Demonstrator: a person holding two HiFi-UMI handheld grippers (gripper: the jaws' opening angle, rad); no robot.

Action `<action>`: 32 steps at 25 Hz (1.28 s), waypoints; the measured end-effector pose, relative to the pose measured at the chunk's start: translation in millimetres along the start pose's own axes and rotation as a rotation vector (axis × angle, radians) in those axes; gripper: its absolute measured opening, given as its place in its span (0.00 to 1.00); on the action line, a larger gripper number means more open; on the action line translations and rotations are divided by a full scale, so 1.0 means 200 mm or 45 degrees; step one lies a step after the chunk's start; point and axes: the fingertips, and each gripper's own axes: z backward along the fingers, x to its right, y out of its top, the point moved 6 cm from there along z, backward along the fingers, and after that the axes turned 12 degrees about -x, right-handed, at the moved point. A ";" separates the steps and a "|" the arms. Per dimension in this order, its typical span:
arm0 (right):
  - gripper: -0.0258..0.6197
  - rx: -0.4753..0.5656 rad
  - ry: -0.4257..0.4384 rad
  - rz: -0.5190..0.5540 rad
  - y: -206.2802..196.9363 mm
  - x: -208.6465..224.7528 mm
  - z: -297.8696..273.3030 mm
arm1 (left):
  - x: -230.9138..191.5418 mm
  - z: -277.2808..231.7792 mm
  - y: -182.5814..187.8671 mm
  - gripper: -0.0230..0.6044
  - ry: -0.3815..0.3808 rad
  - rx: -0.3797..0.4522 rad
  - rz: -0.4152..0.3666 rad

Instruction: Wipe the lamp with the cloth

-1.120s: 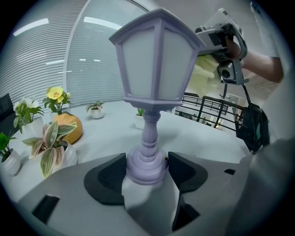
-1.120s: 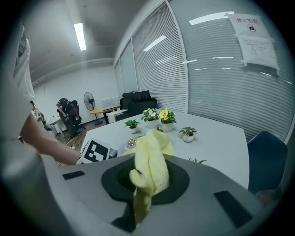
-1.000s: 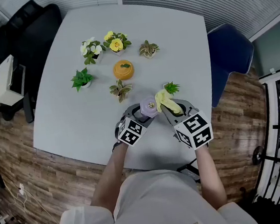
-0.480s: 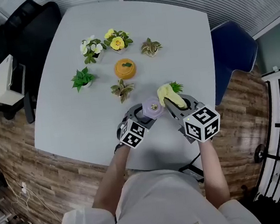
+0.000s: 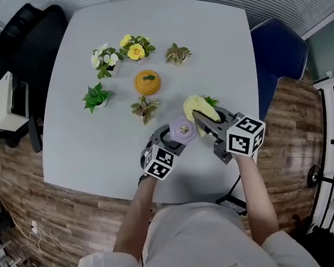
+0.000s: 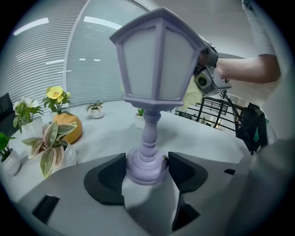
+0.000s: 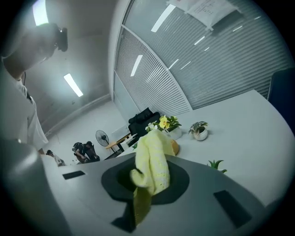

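The left gripper (image 6: 146, 171) is clamped on the round base of the lilac lantern-shaped lamp (image 6: 154, 69), holding it upright over the near part of the grey table (image 5: 97, 150). Just to its right, the right gripper (image 7: 146, 182) pinches a bunched pale yellow cloth (image 7: 152, 163) beside the lamp's shade. Farther off stand a variegated plant (image 5: 145, 108), an orange pot (image 5: 147, 82) and yellow flowers (image 5: 135, 48).

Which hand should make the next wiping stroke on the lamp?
Right. The right claw is shut on the yellow cloth, close beside the lamp; the left claw is clamped on its base, steadying it.
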 end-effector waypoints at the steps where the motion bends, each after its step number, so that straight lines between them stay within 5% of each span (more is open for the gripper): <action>1: 0.09 0.009 0.022 -0.015 0.00 0.00 -0.01 | 0.00 0.00 0.00 0.50 0.000 0.000 0.000; 18: 0.09 0.164 0.454 -0.346 -0.03 0.08 -0.11 | 0.00 0.00 0.00 0.50 0.000 0.002 -0.001; 32: 0.09 0.214 0.484 -0.435 -0.06 0.12 -0.12 | 0.00 0.00 0.00 0.50 -0.002 0.002 -0.004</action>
